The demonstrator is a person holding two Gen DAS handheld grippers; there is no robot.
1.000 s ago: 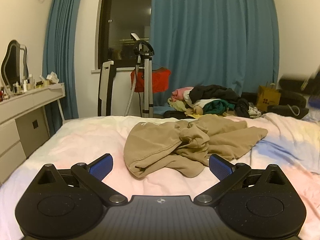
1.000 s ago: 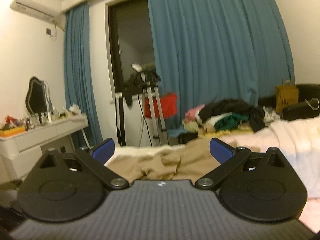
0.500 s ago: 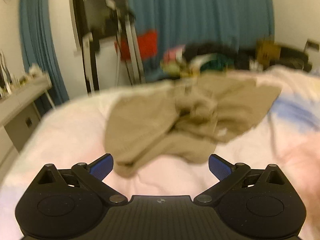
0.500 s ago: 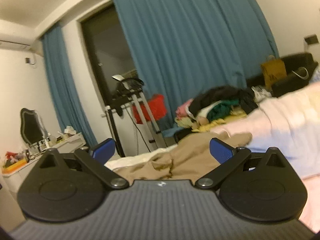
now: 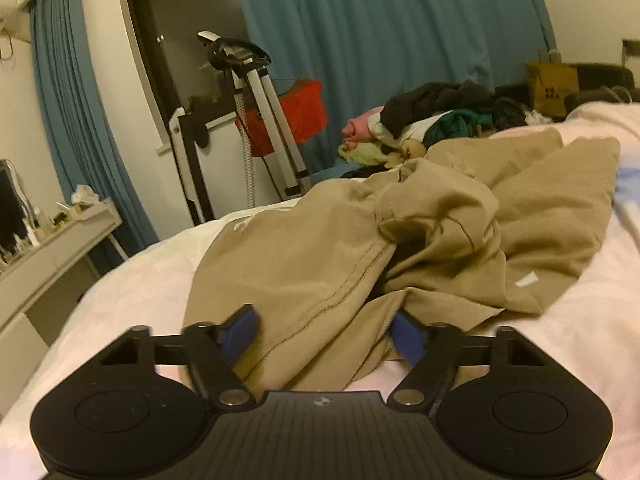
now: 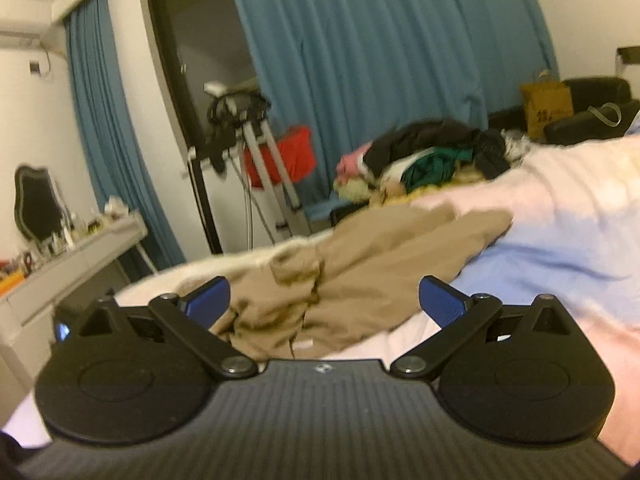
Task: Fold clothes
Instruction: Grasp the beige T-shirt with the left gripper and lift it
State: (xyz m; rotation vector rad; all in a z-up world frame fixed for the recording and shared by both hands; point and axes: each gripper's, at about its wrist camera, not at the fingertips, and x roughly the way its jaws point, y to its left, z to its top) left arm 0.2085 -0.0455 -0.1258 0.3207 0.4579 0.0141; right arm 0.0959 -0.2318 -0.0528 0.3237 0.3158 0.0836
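A pale pink, softly rumpled bed [image 5: 136, 280] is filling the lower half of both views, and a crumpled tan cotton garment [image 5: 432, 232] with stitched seams is lying heaped at its middle. The left gripper [image 5: 326, 330], a second ago hovering short of the cloth with pads wide, is now straddling the near seamed fold, its blue ribbed pads narrower but not pinching. The right gripper [image 6: 326, 300] is hanging wide open, now nearer the garment's right side.

Bare sheet lay open along the bed's [image 5: 132, 288] left edge and near right corner. The crumpled tan garment [image 5: 440, 240] filled its middle, and a clothes pile [image 5: 432, 120] blocked the far edge.
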